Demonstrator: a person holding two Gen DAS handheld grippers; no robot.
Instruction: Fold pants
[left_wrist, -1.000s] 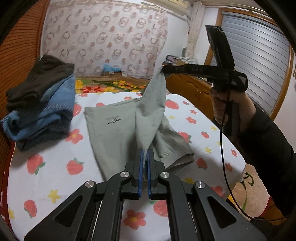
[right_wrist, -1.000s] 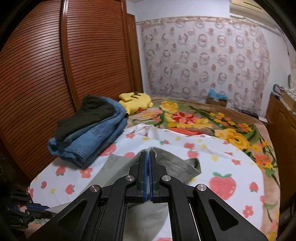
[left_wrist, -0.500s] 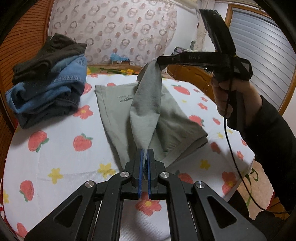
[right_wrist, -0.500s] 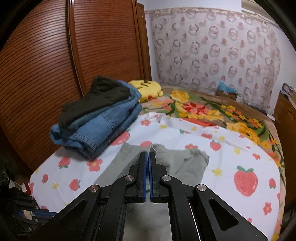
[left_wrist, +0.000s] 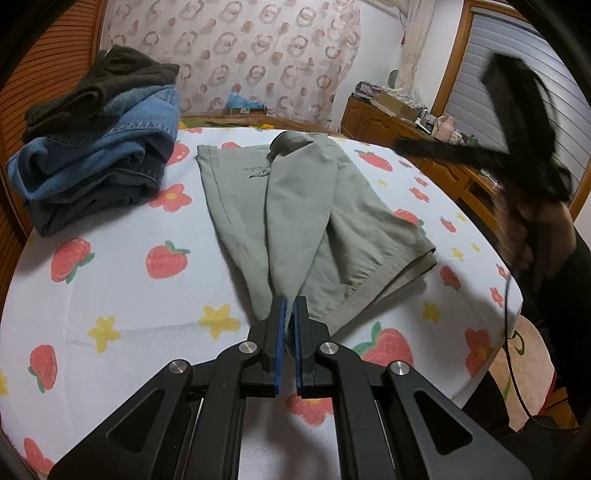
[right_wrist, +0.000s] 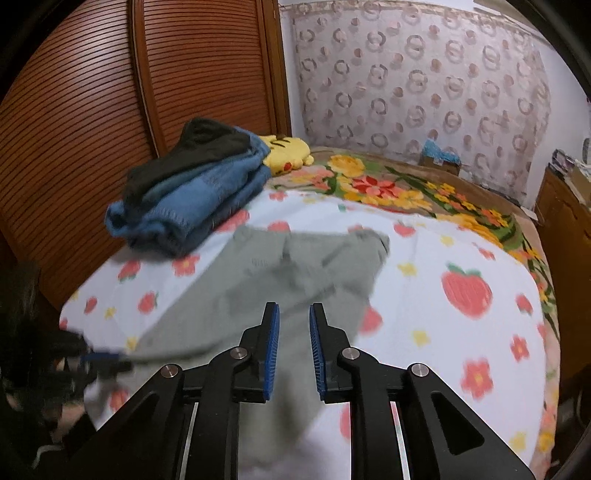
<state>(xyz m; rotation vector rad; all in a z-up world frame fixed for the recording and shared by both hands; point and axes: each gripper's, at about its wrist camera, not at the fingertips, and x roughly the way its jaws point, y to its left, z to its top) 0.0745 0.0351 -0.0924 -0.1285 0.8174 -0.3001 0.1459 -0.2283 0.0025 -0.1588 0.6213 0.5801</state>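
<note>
Grey pants (left_wrist: 306, 206) lie folded lengthwise on the strawberry-print sheet (left_wrist: 122, 295). My left gripper (left_wrist: 290, 303) is shut on their near end, low over the bed. In the right wrist view the pants (right_wrist: 266, 288) look blurred, and my right gripper (right_wrist: 293, 310) hovers above them. Its jaws are opening and nothing is between the blue pads (right_wrist: 272, 332). In the left wrist view the right gripper (left_wrist: 406, 147) is a dark blur at the right, held by a hand (left_wrist: 535, 236), clear of the cloth. The left gripper (right_wrist: 105, 357) shows at the left edge, pinching the pants' edge.
A pile of folded jeans with a dark garment on top (left_wrist: 99, 140) sits at the back left of the bed. A yellow plush toy (right_wrist: 288, 155) lies behind it on a floral blanket (right_wrist: 399, 188). A slatted wooden wardrobe (right_wrist: 92, 110) stands left, a wooden dresser (left_wrist: 391, 122) right.
The right gripper let go of the raised pants corner and swung away to the right. The freed flap dropped flat onto the pants. The left gripper sank lower, still gripping.
</note>
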